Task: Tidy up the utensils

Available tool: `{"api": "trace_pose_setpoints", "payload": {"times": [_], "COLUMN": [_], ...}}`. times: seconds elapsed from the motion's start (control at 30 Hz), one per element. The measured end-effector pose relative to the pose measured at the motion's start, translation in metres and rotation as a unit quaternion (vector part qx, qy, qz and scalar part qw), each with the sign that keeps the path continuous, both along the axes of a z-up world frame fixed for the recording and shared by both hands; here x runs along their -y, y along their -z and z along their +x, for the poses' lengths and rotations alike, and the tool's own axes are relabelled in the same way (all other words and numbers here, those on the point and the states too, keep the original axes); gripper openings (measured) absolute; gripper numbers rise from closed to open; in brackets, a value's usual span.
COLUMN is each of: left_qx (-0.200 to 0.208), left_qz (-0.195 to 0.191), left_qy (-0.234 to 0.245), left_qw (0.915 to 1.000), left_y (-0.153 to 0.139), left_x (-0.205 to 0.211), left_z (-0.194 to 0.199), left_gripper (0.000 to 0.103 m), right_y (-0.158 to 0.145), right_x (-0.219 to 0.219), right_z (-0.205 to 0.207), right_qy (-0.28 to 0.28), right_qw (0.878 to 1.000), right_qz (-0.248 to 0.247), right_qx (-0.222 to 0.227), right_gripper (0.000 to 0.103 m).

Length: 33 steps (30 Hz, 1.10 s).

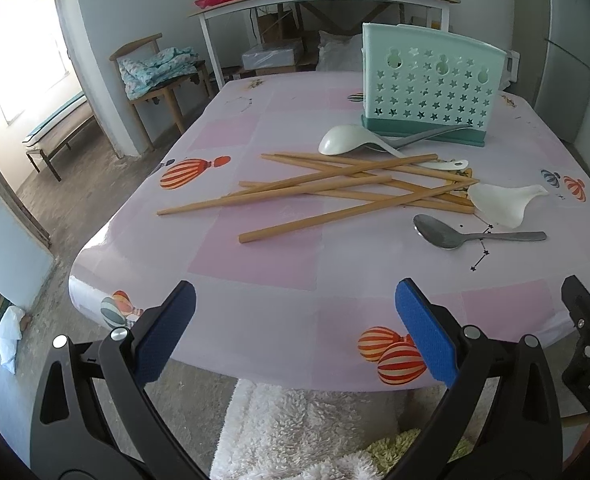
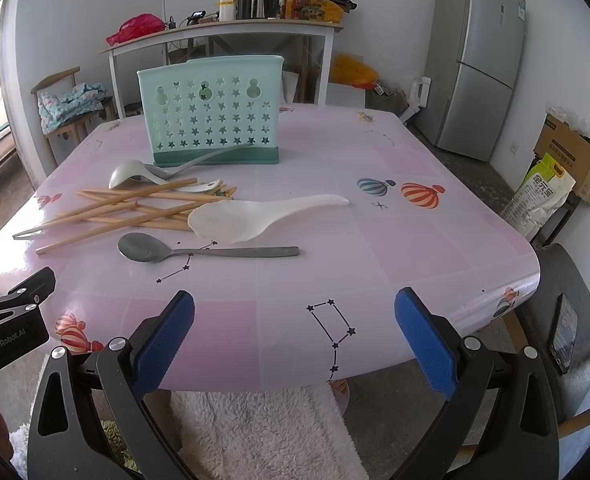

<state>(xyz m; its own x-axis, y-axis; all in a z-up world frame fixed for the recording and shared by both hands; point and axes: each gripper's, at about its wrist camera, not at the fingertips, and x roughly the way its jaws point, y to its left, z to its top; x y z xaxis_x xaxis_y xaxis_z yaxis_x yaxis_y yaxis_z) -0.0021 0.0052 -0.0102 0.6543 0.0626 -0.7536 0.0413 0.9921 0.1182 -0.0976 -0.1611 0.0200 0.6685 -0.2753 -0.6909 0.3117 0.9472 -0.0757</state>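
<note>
We hold both grippers over the near table edge, the left gripper [image 1: 295, 332] and the right gripper [image 2: 294, 332] each spread wide with nothing between the blue pads. Ahead of our right fingers lies the grey metal spoon [image 2: 199, 251], its handle pointing right, with the white plastic rice paddle [image 2: 251, 218] just beyond it. Ahead of our left fingers sits the crossed heap of wooden chopsticks [image 1: 335, 188], and behind it the mint-green star-perforated plastic holder [image 1: 429, 84] stands upright. We judge the spoon stiff, light and slippery; we should pinch its flat handle mid-length. The chopsticks likely roll, so we would take them near one end.
</note>
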Motion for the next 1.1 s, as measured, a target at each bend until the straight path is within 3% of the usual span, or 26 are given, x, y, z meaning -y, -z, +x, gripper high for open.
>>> {"api": "trace_pose_setpoints", "payload": {"times": [0.13,0.4,0.5,0.7,0.83,0.97,1.1], "left_qx": [-0.003,0.0,0.006,0.038,0.007,-0.023,-0.055], "left_qz": [-0.004,-0.066,-0.158,-0.22,-0.236,-0.223,-0.213], "left_qy": [0.009,0.048,0.096,0.165,0.2,0.24,0.267], "left_qw": [0.9999,0.9966,0.9828,0.9607,0.9511,0.9444,0.9384], "left_y": [0.004,0.006,-0.002,-0.028,-0.025,-0.013,-0.002], "left_x": [-0.004,-0.016,-0.027,-0.021,-0.004,0.014,0.022], "left_z": [-0.005,-0.002,0.009,0.036,0.055,0.064,0.065], "left_gripper": [0.096,0.096,0.096,0.096,0.096,0.095,0.07], "right_y": [0.0,-0.003,-0.005,-0.015,-0.016,-0.007,0.0], "right_x": [0.001,0.015,0.019,0.021,0.015,0.016,0.016], "right_z": [-0.002,0.006,0.011,0.024,0.035,0.054,0.063], "right_qy": [0.007,0.035,0.032,0.008,-0.006,-0.023,-0.04], "right_qw": [1.0,0.999,0.999,0.998,0.998,0.999,0.997], "right_qz": [-0.002,0.01,0.025,0.055,0.037,0.046,0.057], "right_qx": [0.0,0.0,0.007,0.041,0.041,0.006,-0.008], "right_gripper": [0.098,0.098,0.098,0.098,0.098,0.098,0.091]}}
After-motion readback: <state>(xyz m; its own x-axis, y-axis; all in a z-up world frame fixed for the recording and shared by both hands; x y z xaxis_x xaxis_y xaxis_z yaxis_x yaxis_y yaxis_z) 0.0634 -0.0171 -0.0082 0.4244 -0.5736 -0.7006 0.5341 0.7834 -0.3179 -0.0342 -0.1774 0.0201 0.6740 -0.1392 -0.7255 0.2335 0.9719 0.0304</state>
